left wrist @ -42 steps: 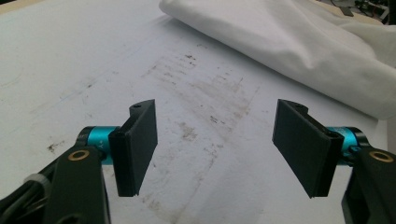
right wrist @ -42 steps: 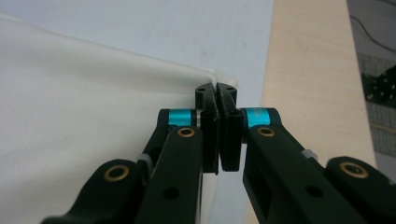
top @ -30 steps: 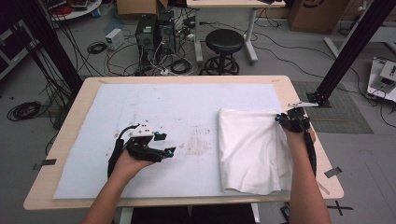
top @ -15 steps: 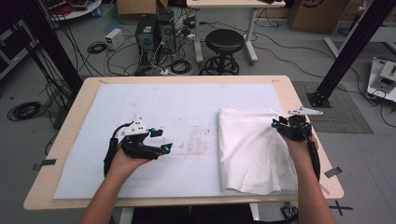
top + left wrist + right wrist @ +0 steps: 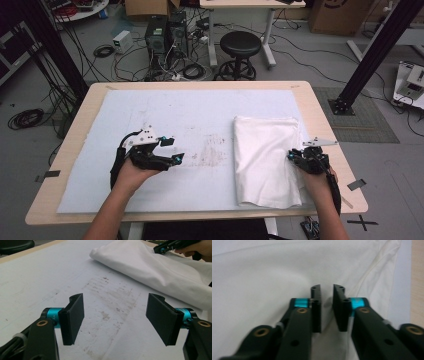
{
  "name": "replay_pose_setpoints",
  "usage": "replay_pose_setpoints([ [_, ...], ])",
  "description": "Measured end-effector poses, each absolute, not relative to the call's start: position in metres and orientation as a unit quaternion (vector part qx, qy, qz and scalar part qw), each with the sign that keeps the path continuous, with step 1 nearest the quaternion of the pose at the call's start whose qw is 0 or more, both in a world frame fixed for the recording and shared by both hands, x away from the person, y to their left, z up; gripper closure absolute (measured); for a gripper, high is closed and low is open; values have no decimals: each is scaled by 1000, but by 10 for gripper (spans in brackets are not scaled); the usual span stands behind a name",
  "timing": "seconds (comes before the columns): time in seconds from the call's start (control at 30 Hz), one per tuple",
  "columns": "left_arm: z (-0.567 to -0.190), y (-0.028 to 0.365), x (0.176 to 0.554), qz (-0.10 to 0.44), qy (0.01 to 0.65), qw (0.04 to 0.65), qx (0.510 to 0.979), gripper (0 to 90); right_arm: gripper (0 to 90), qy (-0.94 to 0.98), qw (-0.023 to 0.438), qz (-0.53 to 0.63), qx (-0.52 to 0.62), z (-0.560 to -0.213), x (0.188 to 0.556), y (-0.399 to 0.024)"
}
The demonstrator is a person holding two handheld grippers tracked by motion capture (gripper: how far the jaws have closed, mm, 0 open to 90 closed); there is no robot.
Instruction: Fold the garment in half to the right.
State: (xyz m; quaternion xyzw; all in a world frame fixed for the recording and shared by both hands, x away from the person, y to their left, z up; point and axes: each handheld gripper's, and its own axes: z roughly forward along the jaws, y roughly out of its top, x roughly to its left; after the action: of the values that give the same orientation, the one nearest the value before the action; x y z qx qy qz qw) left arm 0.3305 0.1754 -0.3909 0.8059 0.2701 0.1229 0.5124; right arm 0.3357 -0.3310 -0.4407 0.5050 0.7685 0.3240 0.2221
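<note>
cloth: folded white cloth (image 5: 265,160) lies on the right part of the pale mat (image 5: 190,125).
right gripper: right gripper (image 5: 327,307) sits over the cloth's right edge; its jaws have just been closing to a narrow gap, with a ridge of cloth between them.
left gripper: left gripper (image 5: 115,317) is well left of the cloth, jaws wide, nothing between.
table: wooden table (image 5: 320,125) under the mat.

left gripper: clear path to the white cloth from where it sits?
Probably yes. The left gripper hangs open over bare mat, and nothing lies between it and the cloth's near edge. The right gripper is at the cloth's far side, jaws just closing with a fold between them.
</note>
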Motion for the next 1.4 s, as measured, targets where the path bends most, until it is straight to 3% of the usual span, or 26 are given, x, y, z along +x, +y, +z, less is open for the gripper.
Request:
replay_pose_setpoints([
  [0.07,-391,175,331,122,269,513,806,309,900,768,226,323,505,-438,334,-333],
  [0.33,-389,179,331,125,273,518,801,310,897,759,233,339,504,-429,328,-341],
  [0.4,-389,180,331,125,272,518,801,309,721,749,245,344,510,-428,325,-342],
  [0.5,-388,181,332,128,272,518,801,310,643,741,236,356,518,-425,324,-345],
  [0.73,-388,182,331,131,272,518,800,310,628,751,214,353,516,-431,322,-342],
  [0.77,-388,182,331,132,272,517,801,310,643,755,207,351,514,-433,323,-341],
  [0.9,-387,181,330,131,271,519,800,310,868,774,198,337,499,-441,323,-335],
  [1.2,-389,184,331,131,277,517,799,310,884,782,220,323,485,-415,325,-345],
  [1.4,-390,182,331,129,275,514,802,310,883,784,218,309,492,-441,332,-349],
])
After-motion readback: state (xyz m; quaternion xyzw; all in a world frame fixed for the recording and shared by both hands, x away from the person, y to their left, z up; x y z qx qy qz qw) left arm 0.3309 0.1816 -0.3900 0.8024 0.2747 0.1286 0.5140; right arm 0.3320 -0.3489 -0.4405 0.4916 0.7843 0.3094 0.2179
